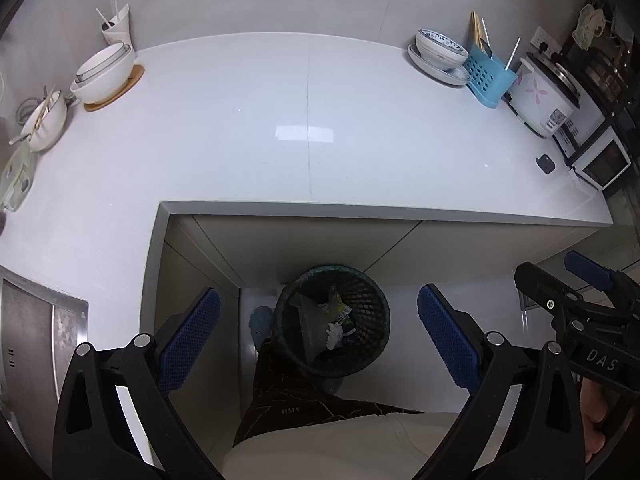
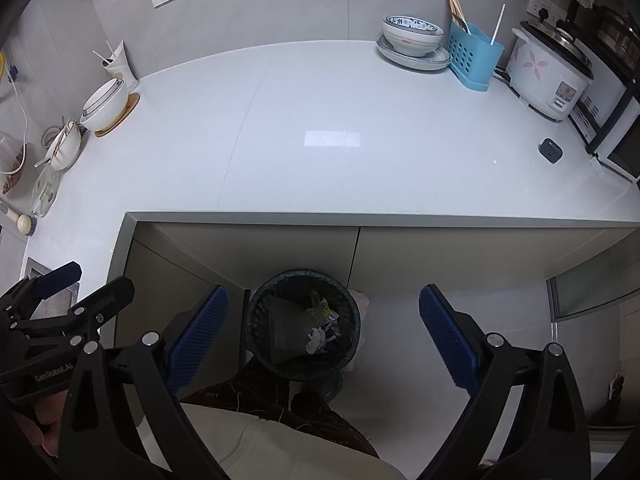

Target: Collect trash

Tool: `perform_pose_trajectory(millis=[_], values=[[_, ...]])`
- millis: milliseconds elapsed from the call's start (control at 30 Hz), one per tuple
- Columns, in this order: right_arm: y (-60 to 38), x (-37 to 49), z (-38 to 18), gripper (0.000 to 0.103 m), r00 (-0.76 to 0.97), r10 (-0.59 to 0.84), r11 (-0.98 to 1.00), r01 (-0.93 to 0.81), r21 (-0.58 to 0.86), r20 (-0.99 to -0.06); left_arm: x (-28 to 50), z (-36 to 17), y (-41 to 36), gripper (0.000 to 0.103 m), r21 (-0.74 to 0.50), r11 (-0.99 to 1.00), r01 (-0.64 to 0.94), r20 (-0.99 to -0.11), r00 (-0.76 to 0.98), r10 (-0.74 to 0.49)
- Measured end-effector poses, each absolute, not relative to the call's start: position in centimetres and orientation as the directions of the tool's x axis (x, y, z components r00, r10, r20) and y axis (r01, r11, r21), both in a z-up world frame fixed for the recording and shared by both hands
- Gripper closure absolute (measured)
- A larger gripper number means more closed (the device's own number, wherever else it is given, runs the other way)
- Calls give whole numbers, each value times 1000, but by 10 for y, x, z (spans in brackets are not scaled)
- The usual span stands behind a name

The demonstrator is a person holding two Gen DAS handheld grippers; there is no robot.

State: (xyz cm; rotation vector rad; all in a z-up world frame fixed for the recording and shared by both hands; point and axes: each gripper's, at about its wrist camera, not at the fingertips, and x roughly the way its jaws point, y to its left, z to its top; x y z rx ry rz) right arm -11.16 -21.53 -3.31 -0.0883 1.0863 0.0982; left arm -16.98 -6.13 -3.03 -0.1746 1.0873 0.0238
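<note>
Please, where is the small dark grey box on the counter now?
In both wrist views the small dark grey box lies alone near the right end of the white counter, in front of the rice cooker and beside the microwave.

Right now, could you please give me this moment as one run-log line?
left tongs: open, empty | right tongs: open, empty | mesh trash bin: on floor below both, holds crumpled paper | countertop: no loose trash seen

A: The pale stone-like countertop [image 2: 320, 160] looks smooth and glossy, with a bright reflection on it. The round dark bin [image 2: 260, 320]?

B: Perforated plastic mesh, matt, holding crumpled white paper [image 2: 316, 338]. The brushed metal sink rim [image 1: 64, 312] has a dull sheen; the blue gripper pads [image 1: 448, 340] look rough, knobbly
</note>
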Motion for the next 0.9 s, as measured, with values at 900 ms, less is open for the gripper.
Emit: perform_pose_trajectory(millis=[900], values=[[-225,-93,-24,11,435,37,991,-133,-23,-900,-159,-22,-64,6,-140,983,-122,-903,423,-76]])
